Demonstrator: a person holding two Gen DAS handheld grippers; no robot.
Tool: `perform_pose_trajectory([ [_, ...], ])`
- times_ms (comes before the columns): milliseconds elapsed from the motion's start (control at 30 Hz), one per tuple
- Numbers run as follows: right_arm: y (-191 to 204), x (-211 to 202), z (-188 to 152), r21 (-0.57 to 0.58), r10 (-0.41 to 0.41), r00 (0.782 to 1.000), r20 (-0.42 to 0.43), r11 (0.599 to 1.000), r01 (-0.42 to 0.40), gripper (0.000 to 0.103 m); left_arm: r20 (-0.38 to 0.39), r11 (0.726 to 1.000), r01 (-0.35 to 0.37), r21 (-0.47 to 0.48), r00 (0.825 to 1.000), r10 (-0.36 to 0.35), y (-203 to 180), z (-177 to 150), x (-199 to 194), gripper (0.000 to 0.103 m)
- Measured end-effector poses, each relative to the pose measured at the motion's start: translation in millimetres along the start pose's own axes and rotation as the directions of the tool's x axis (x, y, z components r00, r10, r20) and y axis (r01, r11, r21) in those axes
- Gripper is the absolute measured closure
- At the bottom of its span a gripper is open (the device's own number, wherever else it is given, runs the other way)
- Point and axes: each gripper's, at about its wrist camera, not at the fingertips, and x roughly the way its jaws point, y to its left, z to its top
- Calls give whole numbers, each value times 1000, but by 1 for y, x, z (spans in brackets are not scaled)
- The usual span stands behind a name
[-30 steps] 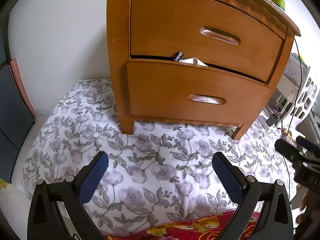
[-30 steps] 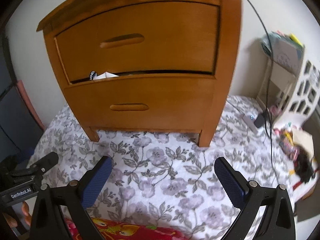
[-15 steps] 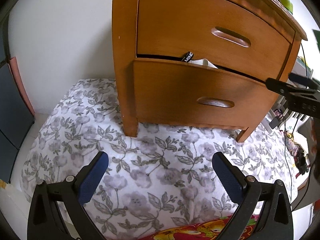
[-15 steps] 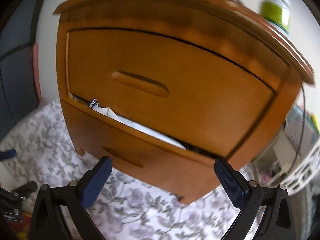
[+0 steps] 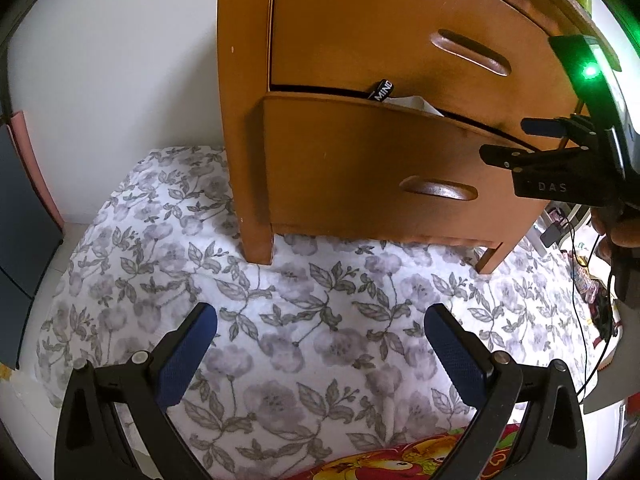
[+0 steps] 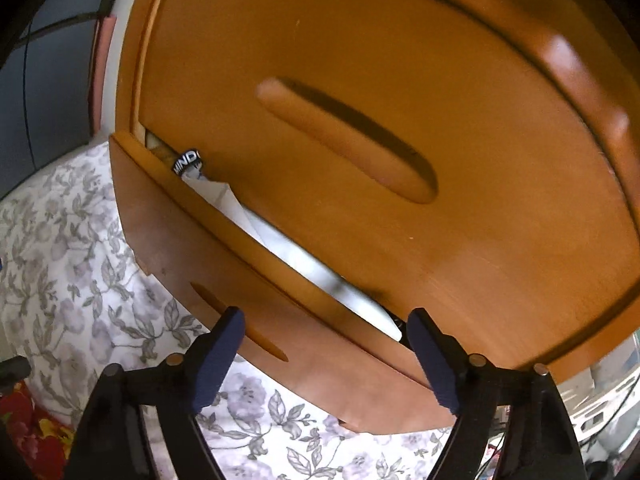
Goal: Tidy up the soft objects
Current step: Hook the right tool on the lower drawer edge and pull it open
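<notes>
white soft item [image 6: 288, 252], mostly hidden in the lower drawer [image 6: 280, 320] gap just ahead of the right gripper [image 6: 324, 344], whose empty jaws have just been closing; left gripper [image 5: 320, 344] released over floral cloth [image 5: 280, 340].

One nightstand [image 5: 360, 128] – two drawers, two grippers, one floral sheet [image 5: 280, 340].
</notes>
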Motion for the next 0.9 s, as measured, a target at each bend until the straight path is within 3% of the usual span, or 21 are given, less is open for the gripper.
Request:
perform_pose_trajectory([
  [267, 2, 18, 2, -32, 36, 998, -59, 999, -38, 25, -19, 1000, 16, -4, 1000, -16, 2, -2, 8, 0],
  [900, -2, 17, 7, -89, 55, 991, -123, 994, -66, 23, -50, 998, 56, -35, 997, -58, 9, -5, 20, 0],
])
